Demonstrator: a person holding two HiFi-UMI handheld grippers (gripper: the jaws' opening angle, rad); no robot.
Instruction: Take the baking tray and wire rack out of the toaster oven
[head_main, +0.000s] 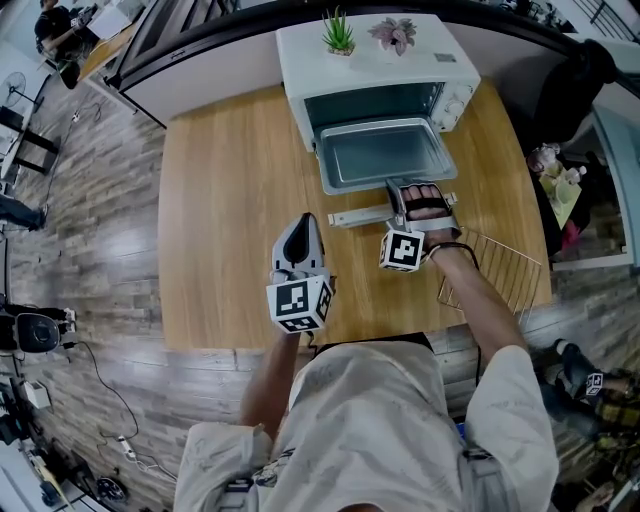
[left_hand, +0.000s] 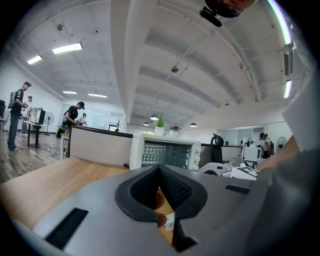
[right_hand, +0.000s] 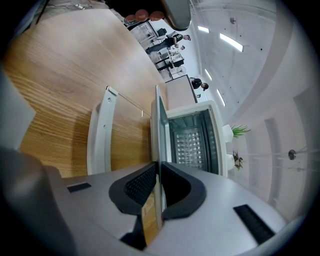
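Observation:
The white toaster oven (head_main: 370, 50) stands at the table's far edge with its door folded down. The grey baking tray (head_main: 385, 152) sticks halfway out of it over the door. My right gripper (head_main: 391, 187) is shut on the tray's front rim. In the right gripper view the thin rim (right_hand: 159, 125) runs edge-on between the pads of that gripper (right_hand: 158, 167), with the oven (right_hand: 192, 145) behind. The wire rack (head_main: 500, 270) lies on the table at the right, near the edge. My left gripper (head_main: 303, 222) hovers left of the tray, shut and empty, and faces the oven (left_hand: 165, 152).
The door's white handle bar (head_main: 360, 215) lies just below the tray's front edge, and it also shows as the handle bar (right_hand: 97, 135) in the right gripper view. Two small potted plants (head_main: 339, 33) stand on the oven's top. Bare wooden table (head_main: 230, 200) stretches to the left. People stand far off in the room.

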